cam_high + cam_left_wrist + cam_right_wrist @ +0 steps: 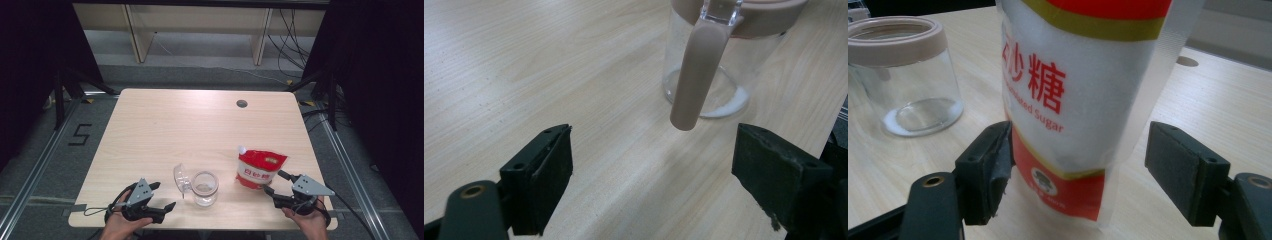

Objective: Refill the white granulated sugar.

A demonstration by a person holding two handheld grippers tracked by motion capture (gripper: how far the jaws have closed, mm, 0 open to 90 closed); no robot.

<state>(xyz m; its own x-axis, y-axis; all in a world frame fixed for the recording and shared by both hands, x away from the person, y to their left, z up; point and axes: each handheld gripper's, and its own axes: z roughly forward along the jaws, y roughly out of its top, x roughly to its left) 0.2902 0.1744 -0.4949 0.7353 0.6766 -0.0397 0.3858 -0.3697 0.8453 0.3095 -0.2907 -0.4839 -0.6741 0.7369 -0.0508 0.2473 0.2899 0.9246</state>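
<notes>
Sugar pouch stands upright on the tabletop, directly ahead of the right gripper, between its wide jaws but not pressed. Glass jar sits to the pouch's left, nearer the left gripper, also wide and empty

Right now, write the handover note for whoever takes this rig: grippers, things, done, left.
Left gripper: open, holds nothing, low on the table, pointed at the glass jar.
Right gripper: open, jaws either side of the sugar pouch; the pads do not look pressed on it.
Jar: upright near the front edge, its clear lid flipped open to its left, a thin layer of white grains at the bottom.
Pouch: stands right of the jar, white spout at its top corner.
Done: lid open, some sugar in the jar.
Left: probably grip the pouch and pour more, then close the lid.
</notes>
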